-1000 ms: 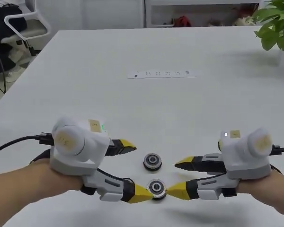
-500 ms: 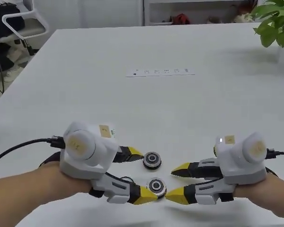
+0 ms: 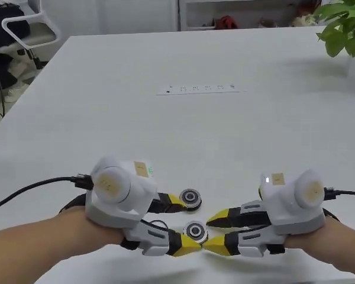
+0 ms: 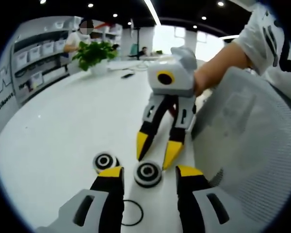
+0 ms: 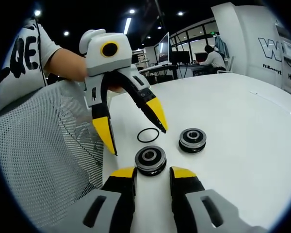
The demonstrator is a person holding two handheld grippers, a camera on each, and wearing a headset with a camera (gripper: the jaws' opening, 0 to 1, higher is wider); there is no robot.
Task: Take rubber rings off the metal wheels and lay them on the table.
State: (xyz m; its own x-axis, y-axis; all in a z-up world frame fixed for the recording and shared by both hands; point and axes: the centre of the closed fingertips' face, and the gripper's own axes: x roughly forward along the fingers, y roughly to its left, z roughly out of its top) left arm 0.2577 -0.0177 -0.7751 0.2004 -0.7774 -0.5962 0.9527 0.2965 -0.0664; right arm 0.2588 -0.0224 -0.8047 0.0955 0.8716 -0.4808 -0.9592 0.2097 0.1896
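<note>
Head view: white tabletop (image 3: 225, 136), both grippers low at the near edge, tips facing each other. The left gripper (image 3: 184, 225) has its jaws spread wide and holds nothing. The right gripper (image 3: 213, 232) has its jaws parted more narrowly and is also empty. The near wheel (image 3: 195, 231) lies flat on the tabletop between the two sets of tips. The far wheel (image 3: 190, 198) sits just behind it, next to the left gripper's upper tip. A power strip (image 3: 195, 89) lies mid-table and a plant (image 3: 343, 23) stands in the far right corner.

Left gripper view: the left gripper (image 4: 150, 171) has its jaws apart, with the near wheel (image 4: 148, 174) between the yellow tips and a gap on each side. The far wheel (image 4: 105, 161) is just to its left. A loose ring (image 4: 131, 212), thin and black, lies flat on the tabletop (image 4: 63, 126) between the jaws, closer to the camera. The right gripper (image 4: 157, 149) points in from beyond, jaws parted, tips just past the near wheel.

Right gripper view: the right gripper (image 5: 153, 173) has its jaws open, with the near wheel (image 5: 151, 160) just ahead of the tips, not clamped. The far wheel (image 5: 192, 139) is off to the right. The loose ring (image 5: 148, 135) lies beyond the near wheel, under the wide-open left gripper (image 5: 132, 126).
</note>
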